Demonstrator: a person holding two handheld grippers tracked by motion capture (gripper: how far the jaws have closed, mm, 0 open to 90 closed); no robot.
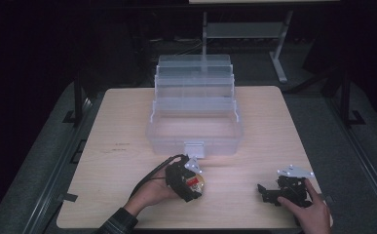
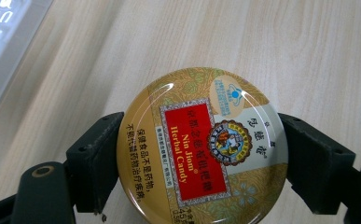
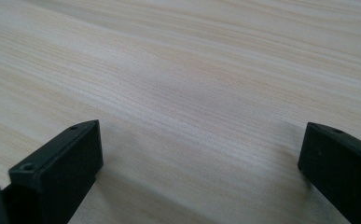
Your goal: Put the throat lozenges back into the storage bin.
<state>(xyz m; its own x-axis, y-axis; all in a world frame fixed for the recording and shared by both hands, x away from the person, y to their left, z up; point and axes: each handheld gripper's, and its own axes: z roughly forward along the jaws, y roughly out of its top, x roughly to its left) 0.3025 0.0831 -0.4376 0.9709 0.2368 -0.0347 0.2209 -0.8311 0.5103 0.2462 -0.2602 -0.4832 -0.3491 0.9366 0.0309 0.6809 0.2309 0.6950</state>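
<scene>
Held thing: your left gripper (image 2: 201, 158) clamps the round gold-and-red candy tin (image 2: 201, 149) by its rim.
Goal direction: the clear plastic open toolbox (image 1: 194, 127) lies just above the tin, at frame centre.
Other tool: your right gripper (image 1: 273, 191), lower right, has jaws apart and empty.

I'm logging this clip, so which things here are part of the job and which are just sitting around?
In use, likely:
candy tin, clamped in the left gripper
open clear plastic box
right gripper, open, empty

Lying about:
metal stand beyond the table

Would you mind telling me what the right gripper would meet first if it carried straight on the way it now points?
Most likely just the wooden table top. The right gripper is open with nothing between its jaws, angled low over bare wood. In the high view it points leftward, roughly toward the left gripper, but that lies well off.
</scene>
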